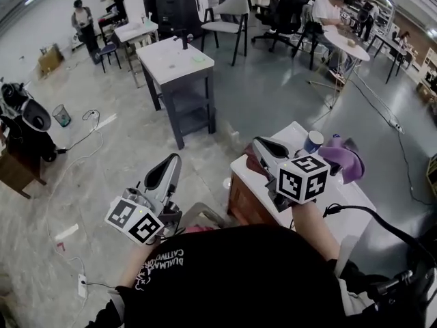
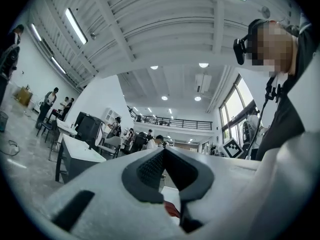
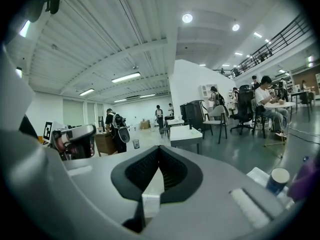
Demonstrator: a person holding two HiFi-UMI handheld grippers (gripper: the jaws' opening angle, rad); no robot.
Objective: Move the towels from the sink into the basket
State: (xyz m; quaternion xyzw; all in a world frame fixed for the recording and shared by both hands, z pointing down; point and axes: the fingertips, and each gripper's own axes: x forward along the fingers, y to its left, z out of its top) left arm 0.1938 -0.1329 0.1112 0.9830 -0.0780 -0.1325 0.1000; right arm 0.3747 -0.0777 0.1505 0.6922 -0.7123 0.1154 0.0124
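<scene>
No sink or basket can be made out in any view. A purple cloth-like thing (image 1: pixel 345 157) lies on a white counter (image 1: pixel 300 183) at the right, next to a blue cup (image 1: pixel 313 141); both also show in the right gripper view, the purple thing (image 3: pixel 305 179) and the cup (image 3: pixel 277 180). My left gripper (image 1: pixel 173 158) is held out over the floor, jaws together and empty (image 2: pixel 164 150). My right gripper (image 1: pixel 259 142) hovers above the counter's near left corner, shut with nothing in it (image 3: pixel 159 148). Something red (image 2: pixel 171 209) shows below the left jaws.
A white-topped grey table (image 1: pixel 174 60) stands ahead, with a grey chair (image 1: pixel 229 16) behind it. Cables and a small bin (image 1: pixel 61 115) lie on the floor at the left. People sit and stand at desks along the back. A wooden cabinet (image 1: pixel 246 203) sits under the counter.
</scene>
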